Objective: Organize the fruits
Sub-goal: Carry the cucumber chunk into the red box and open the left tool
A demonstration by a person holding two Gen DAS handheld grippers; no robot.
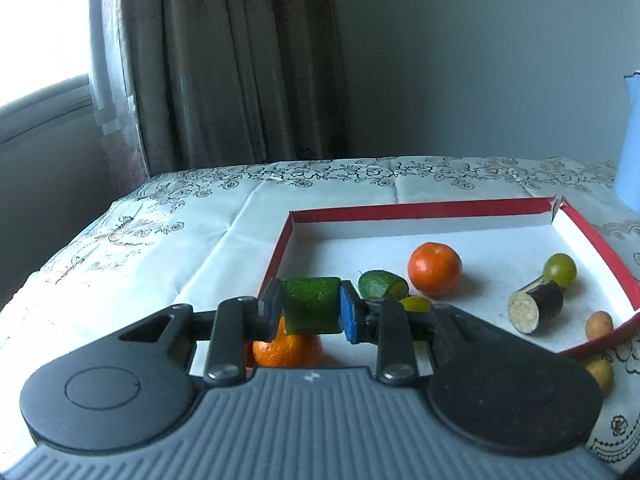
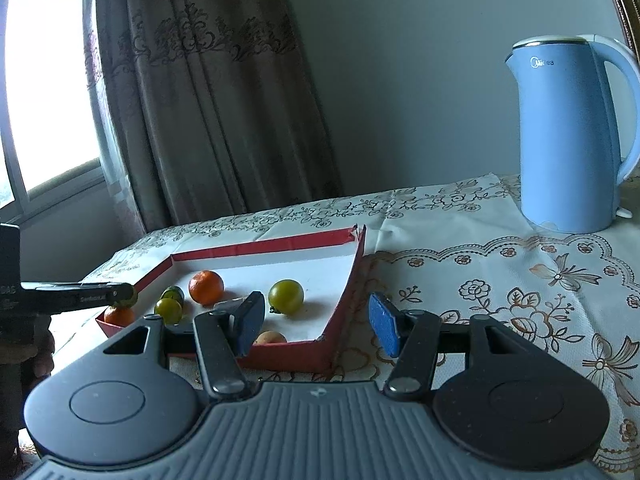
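Observation:
My left gripper point(image 1: 311, 311) is shut on a green cucumber chunk point(image 1: 312, 310), held above the near left corner of the red-rimmed white tray point(image 1: 420, 211). Under it sits an orange mandarin point(image 1: 288, 350). In the tray lie another mandarin point(image 1: 434, 269), a green piece point(image 1: 382, 285), a yellow-green tomato point(image 1: 560, 269), an eggplant chunk point(image 1: 536, 307) and a small tan fruit point(image 1: 599, 324). My right gripper point(image 2: 316, 322) is open and empty, over the tray's near right corner point(image 2: 328, 340). The left gripper point(image 2: 80, 294) shows at the left of the right wrist view.
A blue electric kettle point(image 2: 572, 136) stands at the back right on the floral tablecloth point(image 2: 500, 280). Another tan fruit point(image 1: 600, 372) lies on the cloth outside the tray. A curtain point(image 2: 208, 100) and window are behind the table's left edge.

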